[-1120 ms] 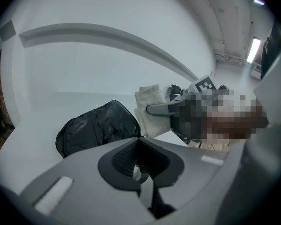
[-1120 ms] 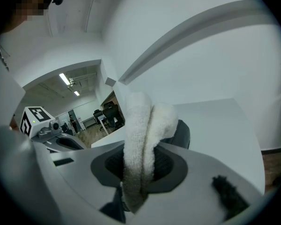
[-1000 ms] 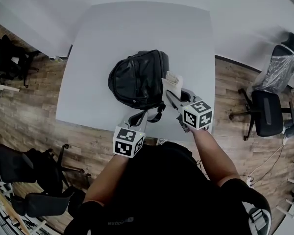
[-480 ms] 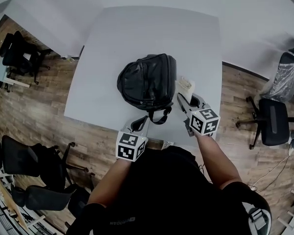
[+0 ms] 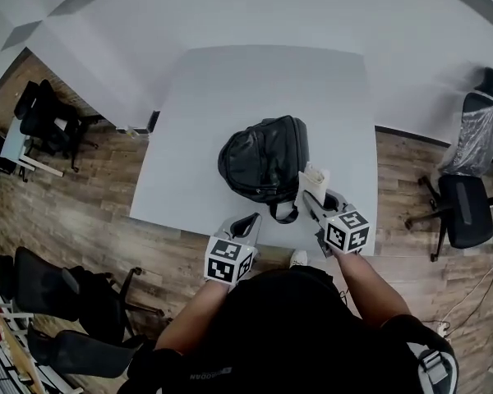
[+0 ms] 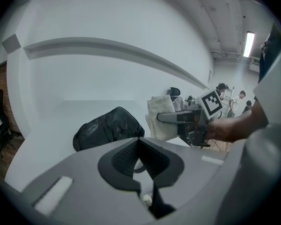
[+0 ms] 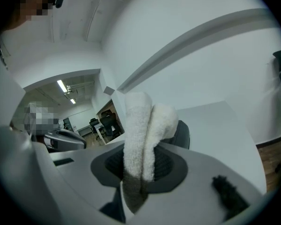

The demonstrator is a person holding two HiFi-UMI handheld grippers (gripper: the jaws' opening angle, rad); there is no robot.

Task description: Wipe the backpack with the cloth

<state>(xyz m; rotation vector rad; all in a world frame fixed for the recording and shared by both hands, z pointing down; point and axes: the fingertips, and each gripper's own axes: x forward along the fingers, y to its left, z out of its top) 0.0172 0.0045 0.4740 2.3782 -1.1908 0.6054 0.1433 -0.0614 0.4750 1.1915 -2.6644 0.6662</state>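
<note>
A black backpack (image 5: pixel 265 167) lies on the pale grey table (image 5: pixel 230 97), its strap loop (image 5: pixel 284 213) toward the near edge. In the left gripper view the backpack (image 6: pixel 107 128) lies ahead on the left. My right gripper (image 5: pixel 314 200) is shut on a folded white cloth (image 5: pixel 314 179), which it holds upright just off the backpack's right side. The cloth (image 7: pixel 143 135) fills the jaws of the right gripper (image 7: pixel 140 161). My left gripper (image 5: pixel 246 223) hovers at the near table edge, below the backpack. The left gripper (image 6: pixel 139 146) looks shut with nothing held.
Office chairs stand on the wooden floor at the right (image 5: pixel 460 208) and at the left (image 5: pixel 53 121). More dark chairs (image 5: pixel 62 290) are at the lower left. A white wall runs behind the table. The table's near edge (image 5: pixel 181 230) lies just under the left gripper.
The head camera has tilted, so the table and backpack sit lower and further right in view. Both grippers keep about the same places beside the backpack; the cloth stays gripped.
</note>
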